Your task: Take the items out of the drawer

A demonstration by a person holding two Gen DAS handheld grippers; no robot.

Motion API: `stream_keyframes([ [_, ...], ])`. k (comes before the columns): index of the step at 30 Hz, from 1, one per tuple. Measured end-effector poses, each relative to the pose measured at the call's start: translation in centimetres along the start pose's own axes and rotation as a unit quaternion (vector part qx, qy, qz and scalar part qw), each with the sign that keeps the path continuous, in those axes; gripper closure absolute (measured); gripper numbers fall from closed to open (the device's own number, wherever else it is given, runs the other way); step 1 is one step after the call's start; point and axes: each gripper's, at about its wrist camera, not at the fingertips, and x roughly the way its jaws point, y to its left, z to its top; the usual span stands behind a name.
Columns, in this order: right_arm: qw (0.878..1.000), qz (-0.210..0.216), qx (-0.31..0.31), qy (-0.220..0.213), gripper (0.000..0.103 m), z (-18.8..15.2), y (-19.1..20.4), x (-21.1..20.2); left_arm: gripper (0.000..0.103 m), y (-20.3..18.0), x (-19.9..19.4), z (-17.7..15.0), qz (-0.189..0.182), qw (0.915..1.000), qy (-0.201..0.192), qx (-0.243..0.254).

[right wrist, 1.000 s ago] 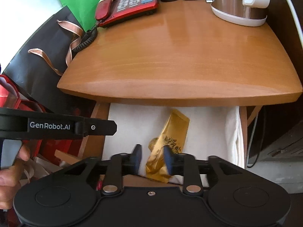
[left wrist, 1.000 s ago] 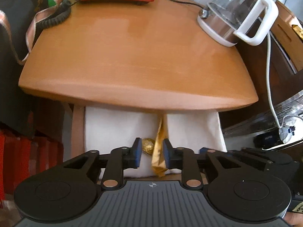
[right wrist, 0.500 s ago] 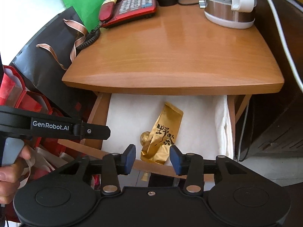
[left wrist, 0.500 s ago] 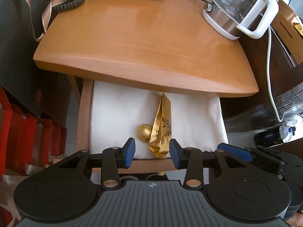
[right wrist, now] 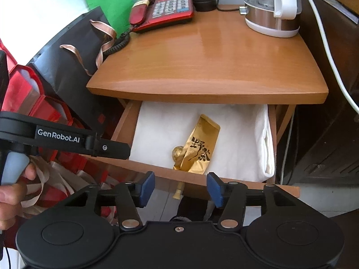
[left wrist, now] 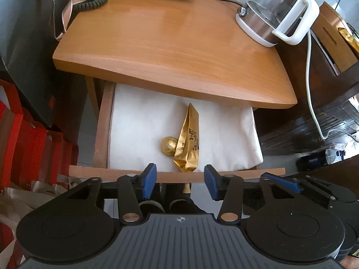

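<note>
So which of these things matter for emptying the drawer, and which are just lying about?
For the job:
- drawer
- gold tea packet
- gold foil ball

Just lying about:
- red telephone
- kettle
- white cloth lining
- black gift bag

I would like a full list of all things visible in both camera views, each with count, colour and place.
tea packet: 1, gold, lying in open drawer
foil ball: 1, gold, in the drawer, beside the packet
cloth: 1, white, lining the drawer
drawer: 1, brown wood, pulled out under the table
table: 1, orange-brown wood
telephone: 1, red, table's far edge
kettle: 1, glass and white, table's far right
gift bag: 1, black, left of the table
left gripper: 1, black, blue fingers, open, empty
right gripper: 1, black, blue fingers, open, empty
hand: 1, lower left
</note>
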Motion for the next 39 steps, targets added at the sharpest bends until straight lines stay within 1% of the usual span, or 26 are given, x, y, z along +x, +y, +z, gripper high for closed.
stream_keyframes([
  [3, 1.0, 0.001, -0.001, -0.001, 0.051, -0.3, 0.1, -0.2, 0.052, -0.2, -0.3, -0.5, 0.002, 1.0, -0.001, 0.004],
  [7, 1.0, -0.001, -0.002, 0.006, 0.051, -0.6, 0.1, -0.1, 0.052, -0.6, -0.4, -1.2, 0.013, 0.9998, -0.003, 0.017],
  [14, 1.0, -0.005, 0.005, 0.015, 0.051, -1.2, -0.3, 0.2, 0.052, -0.8, 0.1, -2.1, 0.021, 0.9994, 0.007, 0.025],
  [18, 1.0, -0.007, 0.003, 0.022, 0.051, -1.5, -0.2, 0.4, 0.052, -0.9, 0.4, -2.6, 0.032, 0.9989, 0.013, 0.032],
  [26, 0.999, -0.013, 0.001, 0.044, 0.051, -2.4, -0.5, 1.1, 0.052, -1.1, 0.9, -3.7, 0.06, 0.9962, 0.018, 0.061],
  [30, 0.998, -0.015, 0.004, 0.054, 0.051, -2.8, -0.7, 1.6, 0.052, -1.0, 1.2, -4.2, 0.064, 0.9956, 0.024, 0.064],
  [35, 0.998, -0.018, 0.009, 0.06, 0.051, -3.1, -0.8, 2.0, 0.052, -1.1, 1.5, -4.8, 0.083, 0.9929, 0.022, 0.082],
  [39, 0.998, -0.02, 0.013, 0.061, 0.051, -3.2, -0.9, 2.2, 0.052, -1.0, 1.9, -5.2, 0.089, 0.9921, 0.028, 0.085],
])
